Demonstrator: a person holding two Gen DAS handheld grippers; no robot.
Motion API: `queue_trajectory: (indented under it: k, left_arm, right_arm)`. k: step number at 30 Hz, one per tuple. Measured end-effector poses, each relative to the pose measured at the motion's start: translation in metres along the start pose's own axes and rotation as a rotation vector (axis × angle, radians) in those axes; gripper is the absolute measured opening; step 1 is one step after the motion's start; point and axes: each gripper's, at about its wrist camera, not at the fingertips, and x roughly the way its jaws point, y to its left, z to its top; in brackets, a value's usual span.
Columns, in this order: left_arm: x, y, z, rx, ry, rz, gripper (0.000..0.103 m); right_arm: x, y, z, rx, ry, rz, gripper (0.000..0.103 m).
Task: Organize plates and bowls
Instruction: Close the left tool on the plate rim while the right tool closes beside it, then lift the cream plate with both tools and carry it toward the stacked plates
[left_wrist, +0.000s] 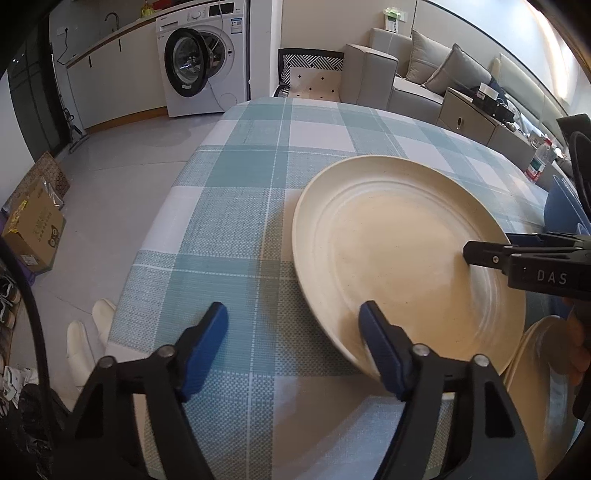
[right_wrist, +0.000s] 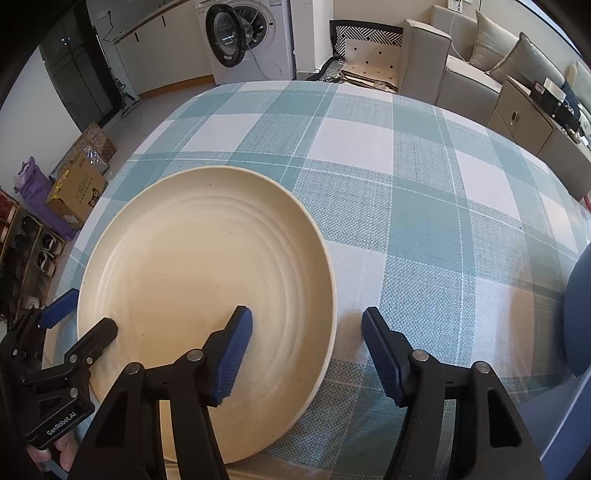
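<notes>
A large cream plate (left_wrist: 399, 243) lies on the checked tablecloth; it also shows in the right wrist view (right_wrist: 199, 266). My left gripper (left_wrist: 293, 332) is open, its right finger over the plate's near-left rim, its left finger over the cloth. My right gripper (right_wrist: 308, 336) is open, its left finger above the plate's near side, its right finger over the cloth. A second cream plate (left_wrist: 535, 358) lies at the near right, partly hidden. A blue bowl (left_wrist: 559, 206) sits at the right edge; it also shows in the right wrist view (right_wrist: 578, 314).
The table (right_wrist: 388, 155) has a teal and white checked cloth. Beyond it stand a washing machine (left_wrist: 201, 55), a chair with cushions (left_wrist: 310, 74) and a grey sofa (left_wrist: 424, 66). A cardboard box (left_wrist: 35, 229) and slippers (left_wrist: 88, 332) lie on the floor at the left.
</notes>
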Motion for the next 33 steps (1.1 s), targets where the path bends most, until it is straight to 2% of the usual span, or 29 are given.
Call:
queue_trajectory:
  k: [3, 6, 12, 16, 27, 33]
  left_arm:
    - [-0.002, -0.005, -0.001, 0.011, -0.005, -0.021, 0.051]
    - [-0.004, -0.008, -0.001, 0.02, -0.007, -0.037, 0.043]
    - [-0.005, -0.015, -0.002, 0.039, -0.011, -0.058, 0.026]
    - [-0.006, -0.016, -0.003, 0.044, -0.011, -0.052, 0.026]
    - [-0.01, -0.013, -0.002, 0.025, -0.029, -0.04, 0.026]
    - [-0.015, -0.006, 0.0, -0.001, -0.048, -0.031, 0.026]
  right_arm:
    - [0.0, 0.001, -0.001, -0.001, 0.002, 0.012, 0.064]
    - [-0.001, 0.004, -0.003, -0.007, 0.0, 0.018, 0.064]
    - [-0.007, 0.01, -0.005, -0.044, -0.02, 0.013, 0.043]
    - [-0.011, 0.011, -0.006, -0.056, -0.033, -0.001, 0.039]
    - [-0.016, 0.015, -0.009, -0.068, -0.059, 0.003, 0.039]
    - [-0.026, 0.021, -0.009, -0.084, -0.112, 0.012, 0.039]
